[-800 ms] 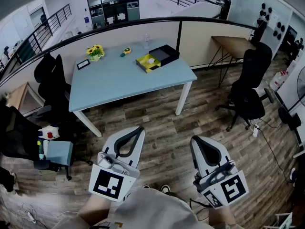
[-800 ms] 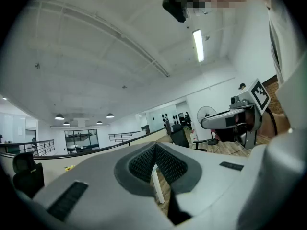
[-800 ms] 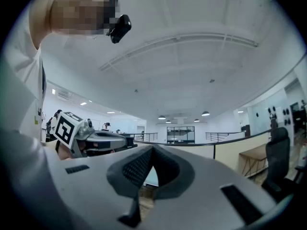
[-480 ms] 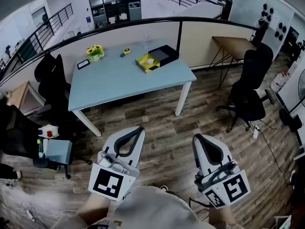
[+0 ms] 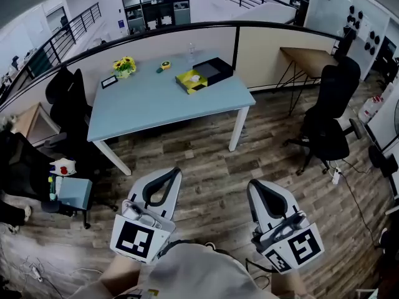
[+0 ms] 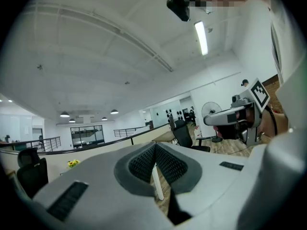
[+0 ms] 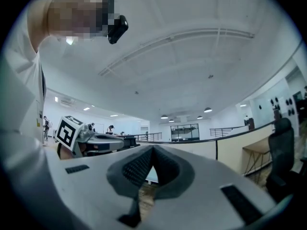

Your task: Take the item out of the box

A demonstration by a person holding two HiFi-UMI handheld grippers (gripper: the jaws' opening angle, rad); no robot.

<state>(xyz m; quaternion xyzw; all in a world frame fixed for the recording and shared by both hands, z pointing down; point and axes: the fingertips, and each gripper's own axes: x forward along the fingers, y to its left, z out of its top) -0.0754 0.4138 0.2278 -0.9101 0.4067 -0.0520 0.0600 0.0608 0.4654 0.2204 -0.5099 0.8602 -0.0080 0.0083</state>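
An open black box (image 5: 215,71) with a yellow lid or tray (image 5: 192,80) beside it lies at the far right end of a light blue table (image 5: 149,104); something white rests on the yellow part. Both grippers are held low and close to the body, far from the table, above the wooden floor. My left gripper (image 5: 173,172) is shut with nothing in it, its jaw tips meeting in the left gripper view (image 6: 154,149). My right gripper (image 5: 254,184) is shut and empty too, tips together in the right gripper view (image 7: 152,152).
On the table stand yellow flowers (image 5: 124,65), a small dark frame (image 5: 110,82) and a yellow-green object (image 5: 164,65). Black office chairs (image 5: 327,114) stand to the right and to the left (image 5: 68,101). A curved low wall with a rail (image 5: 237,36) runs behind the table.
The view has shifted slightly; both grippers sit a little lower and further left in the head view. Their jaws stay shut.
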